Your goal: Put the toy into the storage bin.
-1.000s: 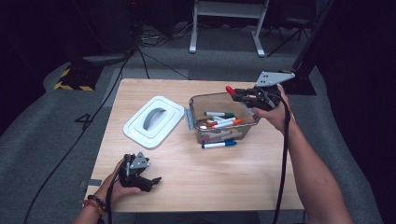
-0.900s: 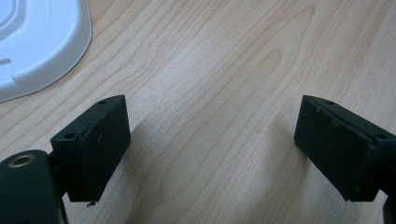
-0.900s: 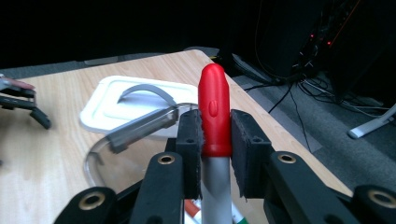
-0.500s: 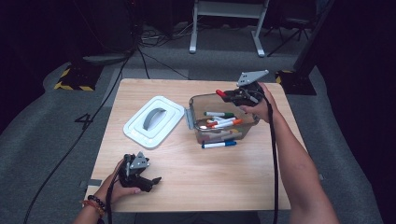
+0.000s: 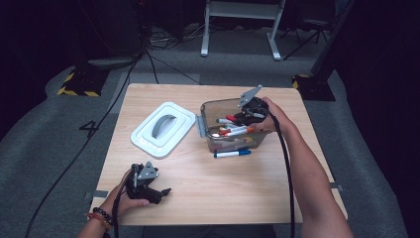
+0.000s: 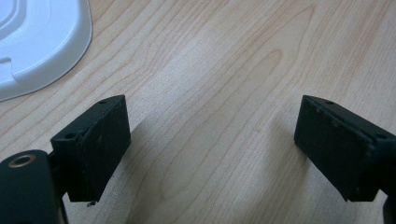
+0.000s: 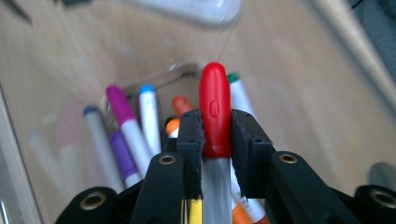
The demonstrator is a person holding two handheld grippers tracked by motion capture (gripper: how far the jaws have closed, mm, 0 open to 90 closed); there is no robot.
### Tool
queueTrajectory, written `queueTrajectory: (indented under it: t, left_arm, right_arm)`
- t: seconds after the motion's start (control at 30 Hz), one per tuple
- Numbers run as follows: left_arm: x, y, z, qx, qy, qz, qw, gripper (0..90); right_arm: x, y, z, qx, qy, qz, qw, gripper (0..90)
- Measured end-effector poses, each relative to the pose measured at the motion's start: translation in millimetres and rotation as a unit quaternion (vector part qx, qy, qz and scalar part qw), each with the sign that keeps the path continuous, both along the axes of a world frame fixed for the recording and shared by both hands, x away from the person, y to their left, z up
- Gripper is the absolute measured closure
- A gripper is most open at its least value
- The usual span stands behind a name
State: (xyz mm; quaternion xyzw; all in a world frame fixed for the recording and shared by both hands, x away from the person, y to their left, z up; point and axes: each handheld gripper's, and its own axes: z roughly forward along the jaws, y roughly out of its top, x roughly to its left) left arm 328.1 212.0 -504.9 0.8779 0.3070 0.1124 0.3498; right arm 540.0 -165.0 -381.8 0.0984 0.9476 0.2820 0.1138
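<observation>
Right now my right gripper (image 5: 246, 117) is clamped on a red-capped marker (image 7: 215, 112), and I hold it just over the far right corner of the clear plastic box (image 5: 210, 106) that stands on the right half of the wooden table (image 5: 223, 193). In the right gripper view the marker runs straight along the line of the jaws: its red cap sticks out past the tips and its grey barrel passes back between the pads (image 7: 191, 140), which press on it from both sides. Seen from the high view, the gripper points left and slightly toward me, so the marker's long axis lies roughly level across the box with the cap end toward the middle of the box. Below the cap lie other markers, among them a purple-capped one (image 7: 119, 105), a blue-capped one (image 7: 147, 100) and an orange-capped one (image 7: 181, 103), most of them lengthwise across the box floor.

One blue-capped marker (image 5: 232, 153) lies on the table just beside the near wall of the box, its long axis left to right.

My left gripper (image 5: 157, 192) rests on the near left part of the table, its jaws spread apart with bare wood between them. The white lid (image 5: 163, 129) with its grey handle lies flat just left of the box, far from my left hand (image 5: 130, 201).
</observation>
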Motion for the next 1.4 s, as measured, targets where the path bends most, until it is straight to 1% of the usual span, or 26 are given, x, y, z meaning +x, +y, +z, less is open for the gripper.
queueTrajectory:
  t: [0.07, 0.1, 0.2, 0.27, 0.3, 0.37, 0.4, 0.43, 0.5, 0.57, 0.6, 0.63, 0.67, 0.7, 0.73, 0.8, 0.87, 0.97, 1.0, 1.03, 1.13, 1.2, 1.27, 1.3, 1.37, 1.4]
  left_arm:
    - [0.1, 0.0, 0.0, 0.000, 0.000, -0.001, 1.0000, 11.1]
    - [0.0, 0.0, 0.0, 0.000, 0.000, 0.000, 1.0000, 11.1]
    - [0.1, 0.0, 0.0, 0.000, 0.000, 0.000, 1.0000, 11.1]
    - [0.1, 0.1, 0.0, 0.000, 0.000, -0.001, 1.0000, 11.2]
    - [0.2, 0.2, 0.0, 0.000, 0.000, -0.001, 1.0000, 11.2]
    - [0.2, 0.3, 0.1, 0.000, 0.000, -0.001, 1.0000, 11.1]
    - [0.2, 0.3, 0.1, 0.000, 0.000, -0.001, 1.0000, 11.1]
    - [0.2, 0.3, 0.1, 0.000, 0.000, -0.001, 1.0000, 11.1]
    - [0.2, 0.3, 0.1, 0.000, 0.000, -0.001, 1.0000, 11.1]
    - [0.2, 0.2, 0.1, 0.000, 0.000, -0.001, 1.0000, 11.2]
    - [0.2, 0.2, 0.1, 0.000, 0.000, -0.001, 1.0000, 11.1]
    - [0.2, 0.2, 0.1, 0.000, 0.000, -0.001, 1.0000, 11.1]
    - [0.2, 0.3, 0.1, 0.001, 0.000, -0.002, 1.0000, 11.1]
    - [0.2, 0.3, 0.0, 0.000, 0.000, -0.002, 1.0000, 11.1]
    - [0.2, 0.3, 0.0, 0.000, -0.001, -0.002, 1.0000, 11.1]
    - [0.2, 0.3, 0.1, 0.001, 0.000, -0.002, 1.0000, 11.2]
    - [0.2, 0.2, 0.1, 0.000, -0.001, -0.002, 1.0000, 11.1]
    - [0.1, 0.1, 0.0, 0.000, 0.000, 0.000, 1.0000, 11.1]
    - [0.0, -0.1, 0.0, 0.000, 0.000, 0.000, 1.0000, 11.1]
    - [0.1, 0.0, 0.0, 0.000, 0.000, 0.000, 1.0000, 11.1]
    - [0.1, -0.2, 0.1, 0.000, -0.001, 0.001, 1.0000, 11.1]
    - [0.2, -0.2, 0.1, 0.000, -0.001, 0.001, 1.0000, 11.1]
    - [0.2, -0.2, 0.1, 0.000, -0.001, 0.001, 1.0000, 11.1]
    - [0.2, -0.2, 0.1, 0.000, -0.001, 0.001, 1.0000, 11.1]
    - [0.2, -0.2, 0.1, 0.000, -0.001, 0.001, 1.0000, 11.1]
    - [0.2, -0.2, 0.1, 0.000, -0.001, 0.001, 1.0000, 11.1]
  right_arm:
    - [0.2, 2.3, -5.0, -0.019, 0.010, 0.005, 0.9998, 74.7]
    - [0.2, 3.4, -6.4, -0.027, 0.010, 0.005, 0.9996, 74.7]
    - [0.2, 6.2, -7.5, -0.045, 0.019, 0.004, 0.9988, 74.1]
    - [1.1, 8.2, -8.4, -0.057, 0.020, 0.005, 0.9982, 71.3]
    - [1.4, 8.7, -8.9, -0.054, 0.025, 0.008, 0.9982, 70.4]
    - [2.0, 9.2, -9.1, -0.048, 0.024, 0.006, 0.9986, 64.6]
    - [2.2, 9.1, -8.7, -0.044, 0.021, 0.002, 0.9988, 60.2]
    - [2.4, 8.7, -8.0, -0.037, 0.013, -0.003, 0.9992, 59.4]
    - [0.2, 5.0, -3.5, -0.014, 0.010, -0.005, 0.9998, 55.3]
    - [-3.6, -1.5, 4.4, 0.021, 0.001, -0.018, 0.9996, 50.5]
    - [-6.5, -6.3, 9.0, 0.043, -0.002, -0.023, 0.9988, 46.8]
    - [-10.6, -12.0, 14.0, 0.063, -0.011, -0.032, 0.9975, 44.1]
    - [-15.5, -20.4, 20.1, 0.093, -0.021, -0.047, 0.9943, 41.4]
    - [-18.6, -26.0, 23.6, 0.110, -0.021, -0.054, 0.9922, 39.9]
    - [-25.1, -35.7, 29.4, 0.132, -0.026, -0.065, 0.9887, 37.6]
    - [-36.0, -49.7, 35.9, 0.158, -0.040, -0.077, 0.9836, 36.4]
    - [-50.0, -64.1, 41.2, 0.175, -0.051, -0.082, 0.9799, 34.4]
    - [-70.0, -81.3, 44.4, 0.188, -0.061, -0.083, 0.9766, 33.6]
    - [-80.7, -89.3, 44.2, 0.197, -0.067, -0.082, 0.9747, 33.6]
    - [-89.2, -95.0, 43.1, 0.200, -0.070, -0.081, 0.9740, 33.6]
    - [-105.1, -103.8, 38.9, 0.209, -0.075, -0.079, 0.9719, 33.6]
    - [-116.7, -109.3, 33.2, 0.222, -0.070, -0.076, 0.9696, 33.6]
    - [-127.9, -112.4, 24.7, 0.223, -0.072, -0.072, 0.9695, 33.6]
    - [-132.5, -113.3, 18.8, 0.224, -0.066, -0.070, 0.9698, 33.6]
    - [-140.4, -112.6, 4.3, 0.209, -0.066, -0.067, 0.9735, 33.5]
    - [-143.2, -111.3, -5.9, 0.200, -0.063, -0.065, 0.9756, 33.6]
